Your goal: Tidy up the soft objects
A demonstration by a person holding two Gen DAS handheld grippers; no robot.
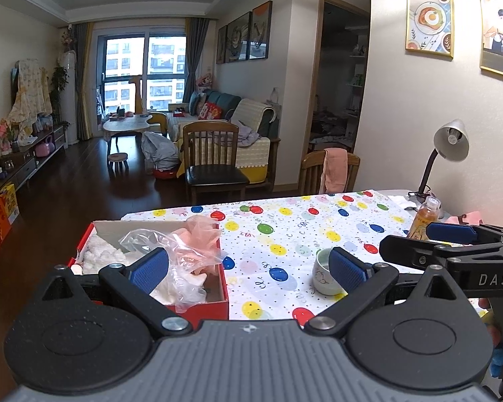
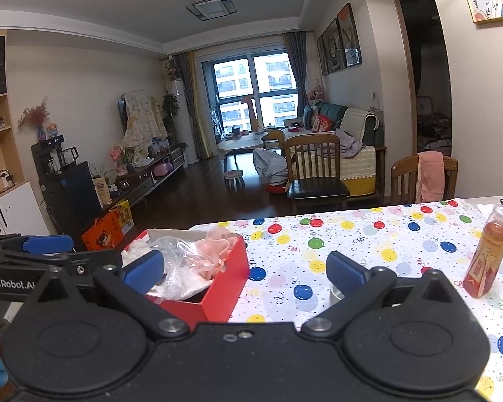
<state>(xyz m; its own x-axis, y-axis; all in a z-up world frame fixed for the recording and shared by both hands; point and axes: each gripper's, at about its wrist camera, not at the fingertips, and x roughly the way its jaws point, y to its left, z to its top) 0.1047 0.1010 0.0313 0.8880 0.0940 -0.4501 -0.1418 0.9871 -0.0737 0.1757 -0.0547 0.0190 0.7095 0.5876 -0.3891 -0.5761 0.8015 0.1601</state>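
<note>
A red box (image 1: 204, 310) stands at the table's left end. It holds a pink gauze cloth (image 1: 199, 234), a crumpled clear plastic bag (image 1: 181, 268) and white fluffy fabric (image 1: 100, 254). The box also shows in the right wrist view (image 2: 224, 284) with the pink cloth (image 2: 214, 251) and the bag (image 2: 181, 251). My left gripper (image 1: 248, 268) is open and empty, held above the table's near edge beside the box. My right gripper (image 2: 244, 268) is open and empty, just right of it; its fingers (image 1: 452, 232) show in the left wrist view.
The table wears a balloon-print cloth (image 1: 285, 227). A small white cup (image 1: 325, 274) stands near my left gripper's right finger. An orange drink bottle (image 2: 486, 254) and a desk lamp (image 1: 449, 144) stand at the right. Wooden chairs (image 1: 214, 160) stand beyond the table.
</note>
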